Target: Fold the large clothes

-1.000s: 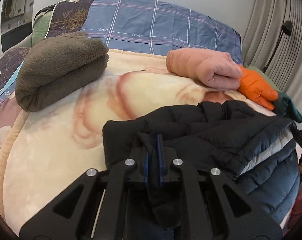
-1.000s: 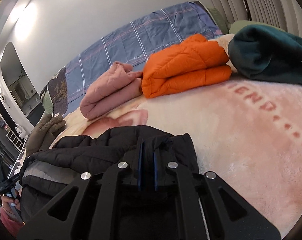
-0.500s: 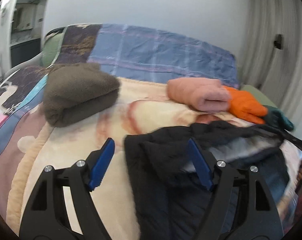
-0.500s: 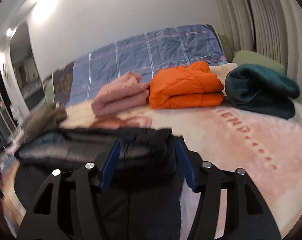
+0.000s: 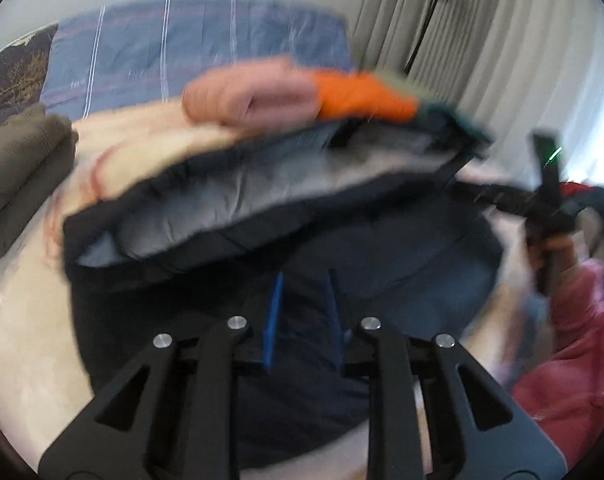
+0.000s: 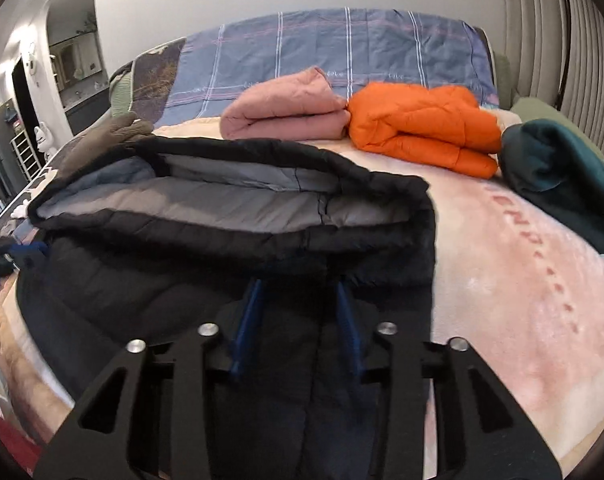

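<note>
Both grippers — left gripper (image 5: 303, 312), right gripper (image 6: 298, 320) — have just been closing, blue pads partly apart astride puffy quilted black jacket (image 6: 206, 280); whether they pinch it is unclear. Its smooth grey lining (image 6: 230, 200) gapes on the plush pink blanket (image 6: 521, 280).

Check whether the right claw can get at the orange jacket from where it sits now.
Probably not directly. The right claw sits low over the black coat, whose raised folded edge lies between it and the orange jacket. Lifting over that edge looks clear.
</note>
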### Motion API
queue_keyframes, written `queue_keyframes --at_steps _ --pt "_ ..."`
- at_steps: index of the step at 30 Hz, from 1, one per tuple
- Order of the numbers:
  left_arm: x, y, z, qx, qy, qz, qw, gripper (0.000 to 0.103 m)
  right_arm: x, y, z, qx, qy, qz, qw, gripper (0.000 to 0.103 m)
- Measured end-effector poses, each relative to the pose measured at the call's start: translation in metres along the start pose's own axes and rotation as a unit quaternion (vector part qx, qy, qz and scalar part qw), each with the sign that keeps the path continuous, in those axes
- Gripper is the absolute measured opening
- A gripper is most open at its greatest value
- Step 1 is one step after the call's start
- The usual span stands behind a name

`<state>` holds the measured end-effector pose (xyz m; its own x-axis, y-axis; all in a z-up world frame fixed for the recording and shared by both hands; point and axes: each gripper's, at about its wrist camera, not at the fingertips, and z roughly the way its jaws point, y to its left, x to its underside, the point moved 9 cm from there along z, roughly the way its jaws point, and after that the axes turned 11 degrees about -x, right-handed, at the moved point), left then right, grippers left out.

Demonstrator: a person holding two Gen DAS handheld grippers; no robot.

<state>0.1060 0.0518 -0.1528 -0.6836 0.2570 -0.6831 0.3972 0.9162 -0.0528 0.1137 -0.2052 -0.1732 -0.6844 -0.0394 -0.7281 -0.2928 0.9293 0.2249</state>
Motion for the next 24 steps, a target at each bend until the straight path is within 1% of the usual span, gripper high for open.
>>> queue_keyframes --at_steps 1,2,4,7,8,9,10,12,13,14,16,17,20,21,22,23,24 --pt "-0.002 0.000 0.013 -0.009 0.012 0.005 0.9999 0.019 -0.006 0.001 0.005 -0.005 -0.005 0.003 1.000 0.037" --pt "-0.006 0.000 0.018 -0.013 0.012 0.006 0.9998 0.019 -0.010 0.001 0.007 -0.005 -0.009 0.002 1.000 0.037" --pt "-0.026 0.008 0.021 -0.032 -0.001 0.003 0.9995 0.019 -0.027 0.001 0.007 -0.001 -0.025 -0.006 1.000 0.037" --pt "-0.062 0.027 0.017 -0.064 -0.034 -0.010 0.9973 0.021 -0.058 -0.008 0.006 0.009 -0.053 -0.009 0.999 0.037" --pt "-0.072 0.034 0.017 -0.075 -0.042 -0.015 0.9962 0.024 -0.066 -0.011 0.007 0.011 -0.061 -0.006 0.998 0.037" --pt "-0.083 0.046 0.019 -0.095 -0.051 -0.026 0.9938 0.036 -0.073 -0.018 0.008 0.018 -0.065 -0.002 0.998 0.037" --pt "-0.089 0.057 0.021 -0.112 -0.057 -0.035 0.9914 0.048 -0.078 -0.027 0.012 0.036 -0.066 0.007 0.997 0.037" --pt "-0.098 0.078 0.030 -0.149 -0.062 -0.055 0.9854 0.054 -0.081 -0.041 0.021 0.060 -0.057 0.027 0.996 0.037" --pt "-0.099 0.086 0.035 -0.160 -0.058 -0.065 0.9833 0.054 -0.080 -0.047 0.027 0.057 -0.050 0.045 0.996 0.037" --pt "-0.099 0.094 0.043 -0.160 -0.049 -0.083 0.9823 0.054 -0.080 -0.050 0.032 0.047 -0.046 0.060 0.996 0.037" --pt "-0.101 0.099 0.048 -0.144 -0.041 -0.105 0.9832 0.052 -0.080 -0.048 0.040 0.023 -0.042 0.079 0.996 0.037" --pt "-0.101 0.097 0.053 -0.138 -0.037 -0.108 0.9838 0.052 -0.082 -0.043 0.044 0.017 -0.043 0.078 0.996 0.037" --pt "-0.105 0.086 0.060 -0.131 -0.038 -0.091 0.9864 0.052 -0.087 -0.025 0.056 -0.002 -0.042 0.063 0.997 0.037" --pt "-0.102 0.083 0.061 -0.142 -0.033 -0.075 0.9865 0.053 -0.086 -0.022 0.064 -0.001 -0.036 0.058 0.998 0.037" --pt "-0.098 0.080 0.067 -0.161 -0.027 -0.064 0.9846 0.055 -0.083 -0.022 0.070 0.010 -0.029 0.058 0.998 0.039" --pt "-0.094 0.082 0.074 -0.186 -0.017 -0.055 0.9808 0.058 -0.078 -0.029 0.079 0.026 -0.019 0.063 0.998 0.039" --pt "-0.088 0.090 0.086 -0.218 -0.005 -0.049 0.9747 0.065 -0.067 -0.040 0.093 0.042 -0.003 0.079 0.996 0.039"
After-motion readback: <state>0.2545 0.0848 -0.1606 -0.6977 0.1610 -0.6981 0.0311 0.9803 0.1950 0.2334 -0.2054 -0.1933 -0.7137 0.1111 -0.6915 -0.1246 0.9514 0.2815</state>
